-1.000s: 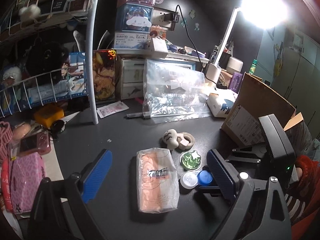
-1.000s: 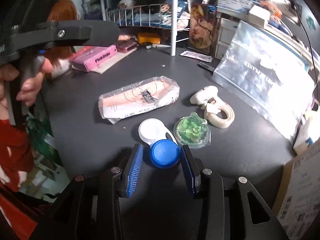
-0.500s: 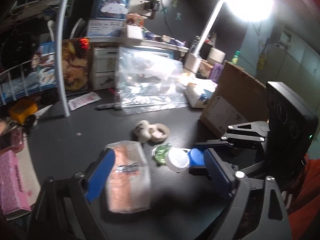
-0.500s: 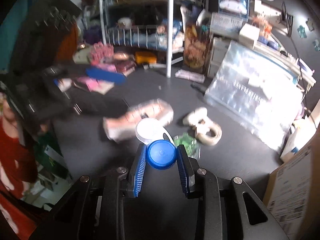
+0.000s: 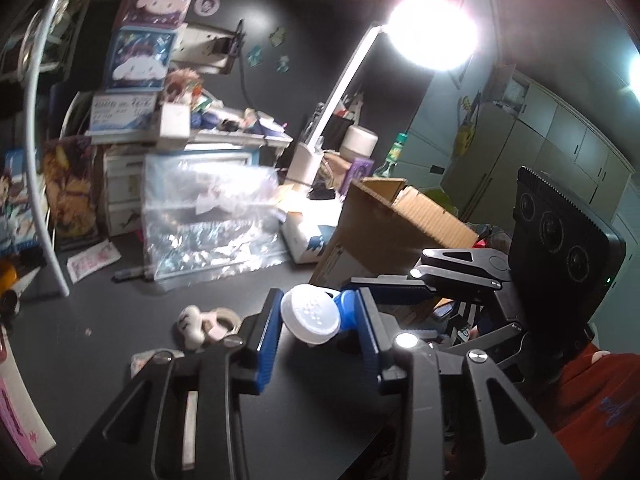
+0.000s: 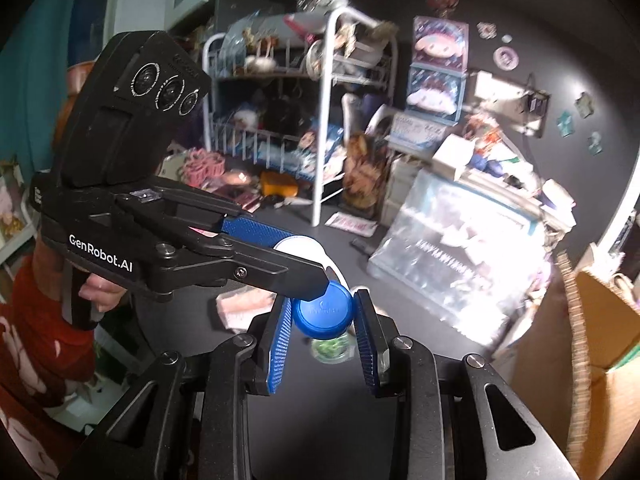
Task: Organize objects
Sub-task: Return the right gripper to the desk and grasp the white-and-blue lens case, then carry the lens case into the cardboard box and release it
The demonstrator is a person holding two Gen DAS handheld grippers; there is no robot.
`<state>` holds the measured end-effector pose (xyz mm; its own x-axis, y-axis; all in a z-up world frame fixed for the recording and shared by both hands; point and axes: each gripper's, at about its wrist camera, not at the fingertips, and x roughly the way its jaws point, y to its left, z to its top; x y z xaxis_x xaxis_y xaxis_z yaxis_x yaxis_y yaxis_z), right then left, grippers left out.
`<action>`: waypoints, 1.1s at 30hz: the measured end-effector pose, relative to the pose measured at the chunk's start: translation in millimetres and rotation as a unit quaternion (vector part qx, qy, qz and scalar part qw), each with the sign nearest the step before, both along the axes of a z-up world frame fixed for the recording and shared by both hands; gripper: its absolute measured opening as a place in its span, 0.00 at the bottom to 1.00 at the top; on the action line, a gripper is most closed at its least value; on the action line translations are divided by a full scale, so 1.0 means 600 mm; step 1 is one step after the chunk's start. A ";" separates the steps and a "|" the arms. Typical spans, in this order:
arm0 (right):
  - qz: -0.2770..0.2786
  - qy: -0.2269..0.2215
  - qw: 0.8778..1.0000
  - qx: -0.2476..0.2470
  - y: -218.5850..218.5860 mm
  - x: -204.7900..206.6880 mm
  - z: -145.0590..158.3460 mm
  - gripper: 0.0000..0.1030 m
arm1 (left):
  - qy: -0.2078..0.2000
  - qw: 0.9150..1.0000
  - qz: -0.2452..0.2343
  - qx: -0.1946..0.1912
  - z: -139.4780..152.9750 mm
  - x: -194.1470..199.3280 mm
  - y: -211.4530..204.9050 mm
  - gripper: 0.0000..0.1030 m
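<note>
Above dark tabletop [image 5: 120,312] | left gripper [image 5: 318,322] closing onto round white plastic cap [image 5: 310,314] | right gripper [image 6: 322,320] pinching round blue plastic cap [image 6: 324,312]

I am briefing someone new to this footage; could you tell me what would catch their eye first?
Centre stage, the left gripper is closing on the round white plastic cap while the right gripper clamps the joined round blue plastic cap, both lifted off the dark desk. Behind glares a bright white desk lamp above a crinkled clear plastic bag.
</note>
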<state>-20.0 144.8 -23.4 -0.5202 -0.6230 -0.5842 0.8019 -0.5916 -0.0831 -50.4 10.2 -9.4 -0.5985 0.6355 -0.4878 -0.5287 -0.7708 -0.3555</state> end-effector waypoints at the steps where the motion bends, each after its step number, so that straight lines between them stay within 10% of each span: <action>1: -0.005 0.002 1.000 -0.002 0.005 -0.001 0.009 0.25 | 0.006 1.000 -0.004 -0.001 0.011 -0.002 0.008 0.32; 25: -0.144 -0.051 0.988 -0.019 0.243 -0.114 0.094 0.25 | -0.030 0.988 -0.138 -0.067 0.091 -0.165 0.284 0.32; 30: -0.160 -0.064 0.985 -0.001 0.260 -0.131 0.084 0.37 | -0.018 0.988 -0.128 -0.085 0.093 -0.167 0.299 0.70; 33: -0.167 -0.061 0.984 0.006 0.265 -0.132 0.079 0.43 | -0.011 0.988 -0.122 -0.090 0.098 -0.164 0.293 0.74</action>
<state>-99.3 303.6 24.1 -0.6206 -0.4218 -0.6610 0.5670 -0.8237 -0.0067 -149.0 186.0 49.6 -0.4266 0.6610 -0.6173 -0.6996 -0.6738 -0.2381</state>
